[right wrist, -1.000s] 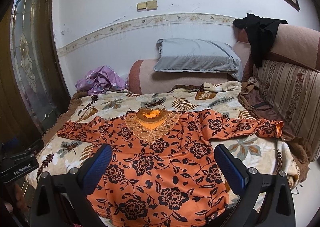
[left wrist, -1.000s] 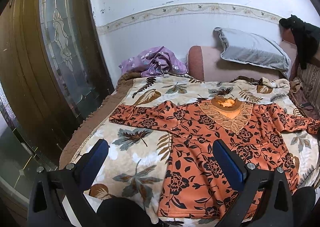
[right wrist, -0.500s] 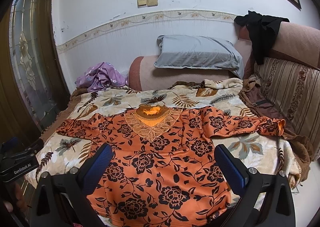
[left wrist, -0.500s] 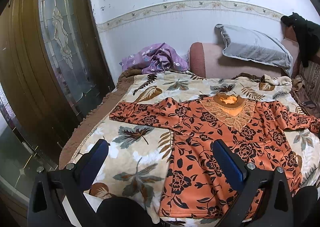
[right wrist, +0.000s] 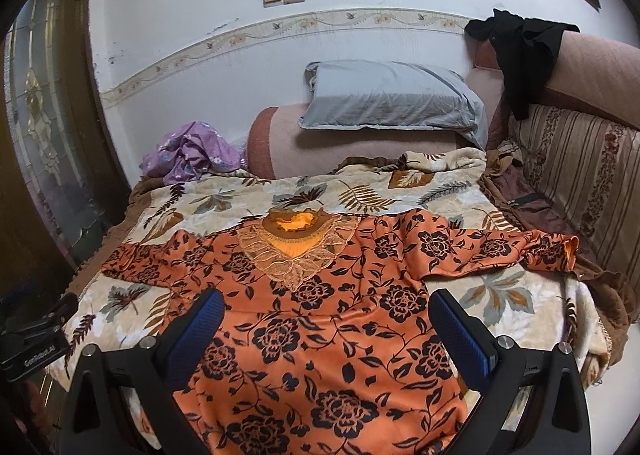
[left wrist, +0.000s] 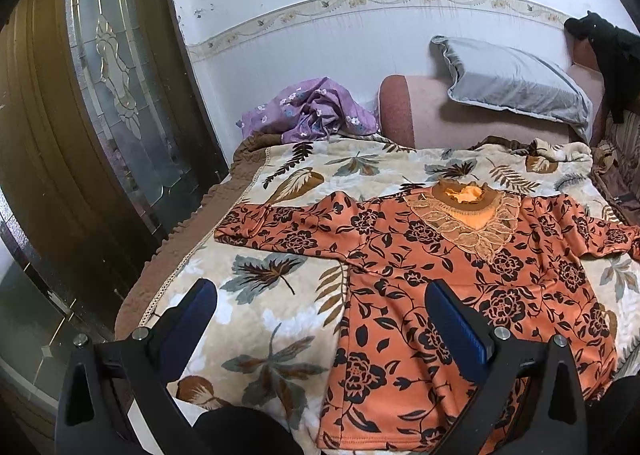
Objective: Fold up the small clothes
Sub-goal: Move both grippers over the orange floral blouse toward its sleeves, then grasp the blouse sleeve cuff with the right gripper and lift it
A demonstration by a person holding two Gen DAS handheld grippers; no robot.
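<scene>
Two tools up and both spread wide, holding nothing, so I'm basically at the "line it up" stage. My left tool (left wrist: 320, 315) hangs over the near left part of the bed, with one pad over bare blanket and the other over the side seam of the blouse. My right tool (right wrist: 326, 319) sits over the middle of the body panel, nowhere near touching fabric as far as I can tell.

The orange floral blouse (right wrist: 320, 319) is laid face up on the leaf-print blanket (left wrist: 260, 335), lace neckline (right wrist: 294, 251) pointing at the far wall, hem at my edge of the bed and hanging slightly over it. Both sleeves are stretched straight out sideways, which I'd guess is deliberate: flat and spread is the easy starting shape for folding. The left sleeve (left wrist: 280, 225) ends close to the blanket's brown frilled border, and the right cuff (right wrist: 560, 255) runs nearly off the blanket toward the striped sofa back (right wrist: 580, 175).

My read is that each tool is parked on its own side so I can take a sleeve or shoulder apiece and fold inward (nothing folded yet).

Other stuff is well out of the way: crumpled purple cloth (left wrist: 316, 115) at the far left corner, grey pillow (right wrist: 392, 97) on the bolster, black garment (right wrist: 520, 47) draped on the sofa.
</scene>
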